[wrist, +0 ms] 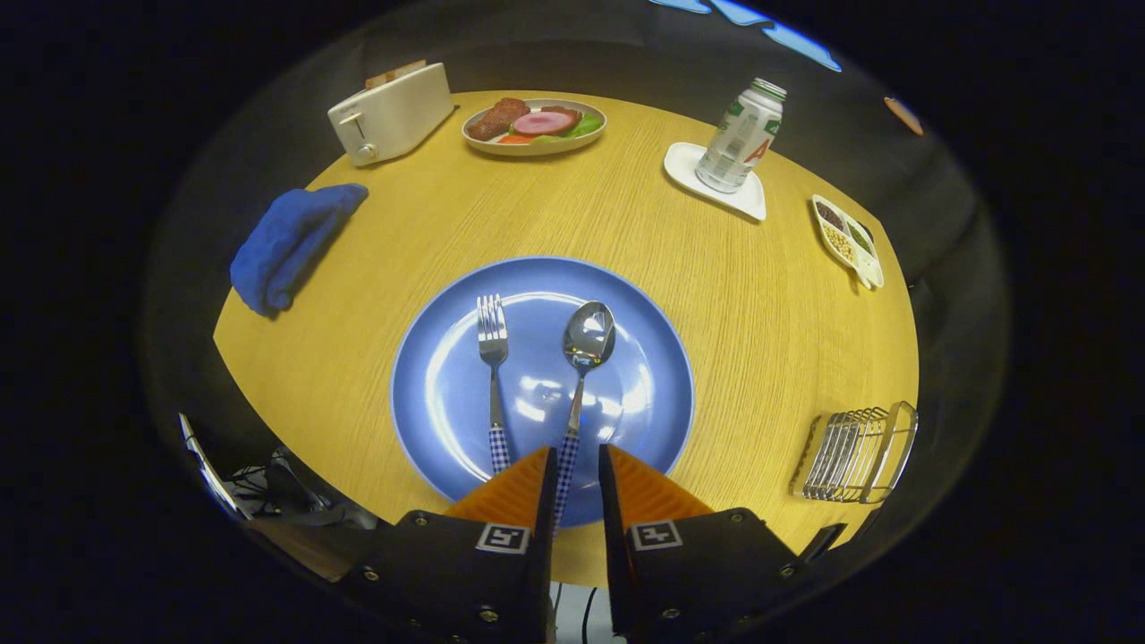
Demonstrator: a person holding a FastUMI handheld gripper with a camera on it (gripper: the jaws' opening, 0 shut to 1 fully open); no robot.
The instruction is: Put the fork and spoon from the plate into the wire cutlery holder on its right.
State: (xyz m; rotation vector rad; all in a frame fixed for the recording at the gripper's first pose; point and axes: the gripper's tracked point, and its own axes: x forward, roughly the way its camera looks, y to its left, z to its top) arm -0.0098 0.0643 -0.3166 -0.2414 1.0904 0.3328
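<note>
Fork (492,376) and spoon (583,376) lie side by side on a round blue plate (429,394) in the middle of a yellow wooden table (716,295). Both point away from the gripper, the fork on the left and the spoon on the right, with checked handles toward the near rim. The gripper (572,465) hovers over that near rim with its two fingers a small way apart. The spoon's handle runs into the gap between them, close to the left finger, but whether either finger touches it cannot be told. The fork's handle ends just beside the outer side of the left finger. A wire cutlery holder (854,452) sits to the right of the plate, near the table's edge. Beyond the plate, a white toaster (389,112) stands beside a dish of food (534,123). A bottle (741,134) stands on a white coaster (684,165), with a small divided dish (848,240) to its right. A crumpled blue cloth (291,241) lies to the plate's left.
</note>
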